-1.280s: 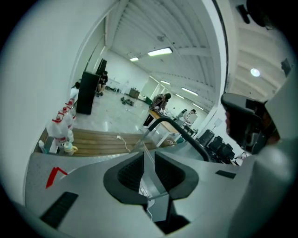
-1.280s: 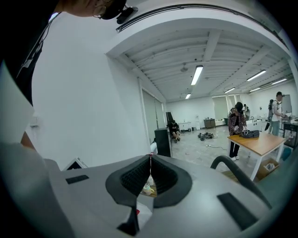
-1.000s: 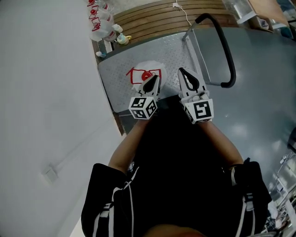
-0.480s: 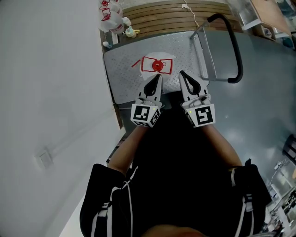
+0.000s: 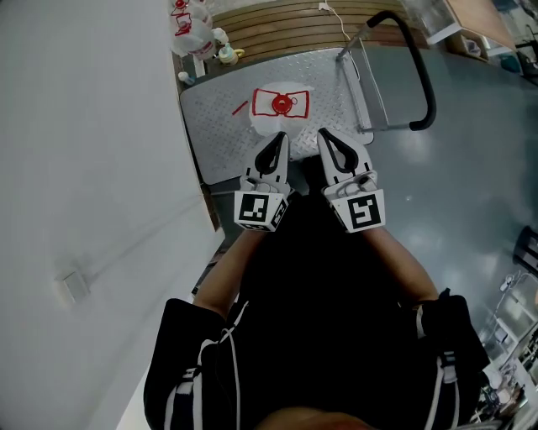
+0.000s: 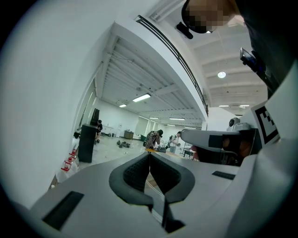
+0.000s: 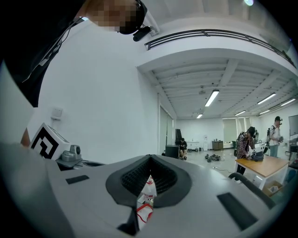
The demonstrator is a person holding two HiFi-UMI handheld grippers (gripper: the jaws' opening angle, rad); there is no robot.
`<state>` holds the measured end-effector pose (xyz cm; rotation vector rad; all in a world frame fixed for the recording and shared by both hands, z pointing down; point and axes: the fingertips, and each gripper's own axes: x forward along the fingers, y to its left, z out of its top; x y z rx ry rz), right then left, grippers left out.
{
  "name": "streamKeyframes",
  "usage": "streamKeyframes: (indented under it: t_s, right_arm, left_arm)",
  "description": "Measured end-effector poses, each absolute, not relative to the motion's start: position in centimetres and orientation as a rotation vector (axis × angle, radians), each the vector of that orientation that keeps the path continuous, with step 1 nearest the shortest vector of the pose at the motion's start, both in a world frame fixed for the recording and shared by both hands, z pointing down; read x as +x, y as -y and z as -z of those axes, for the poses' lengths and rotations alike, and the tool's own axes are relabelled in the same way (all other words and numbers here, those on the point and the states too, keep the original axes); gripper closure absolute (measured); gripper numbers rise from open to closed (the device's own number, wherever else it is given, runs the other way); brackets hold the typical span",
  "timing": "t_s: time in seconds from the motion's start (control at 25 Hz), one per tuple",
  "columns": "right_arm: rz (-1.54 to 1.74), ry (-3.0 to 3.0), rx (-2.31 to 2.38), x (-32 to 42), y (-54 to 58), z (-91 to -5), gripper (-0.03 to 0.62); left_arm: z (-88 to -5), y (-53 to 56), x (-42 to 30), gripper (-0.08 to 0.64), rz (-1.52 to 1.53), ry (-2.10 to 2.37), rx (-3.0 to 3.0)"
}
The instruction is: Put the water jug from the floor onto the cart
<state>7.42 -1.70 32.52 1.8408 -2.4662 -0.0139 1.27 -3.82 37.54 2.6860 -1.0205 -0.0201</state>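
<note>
The water jug [image 5: 280,104], clear with a red cap and red handle, stands on the cart's metal deck [image 5: 217,126] in the head view. My left gripper [image 5: 280,138] hovers just short of it, jaws shut and empty, apart from the jug. My right gripper [image 5: 323,134] is beside it to the right, also shut with nothing held. In the left gripper view the left gripper [image 6: 149,155] has its pads meeting. In the right gripper view the right gripper [image 7: 150,159] is closed at the tips, and a white and red jug [image 7: 145,199] shows through the slot below.
The cart's black push handle [image 5: 418,76] rises at the right of the deck. Several more jugs [image 5: 188,23] stand by the white wall at top left, beside wooden slats [image 5: 294,21]. People and tables are far off in the hall.
Both grippers have drawn back from the jug toward the person. The jug stays on the cart deck, now free of the left gripper.
</note>
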Motion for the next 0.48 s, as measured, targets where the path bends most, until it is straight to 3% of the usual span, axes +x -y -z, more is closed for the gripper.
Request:
streamKeyframes:
  t_s: [0.48]
  right_arm:
    - [0.032,2.366,1.913,7.6,-1.7,-32.7,0.574]
  left_arm:
    - [-37.2,0.4,1.6,0.54,0.045,0.958,2.723]
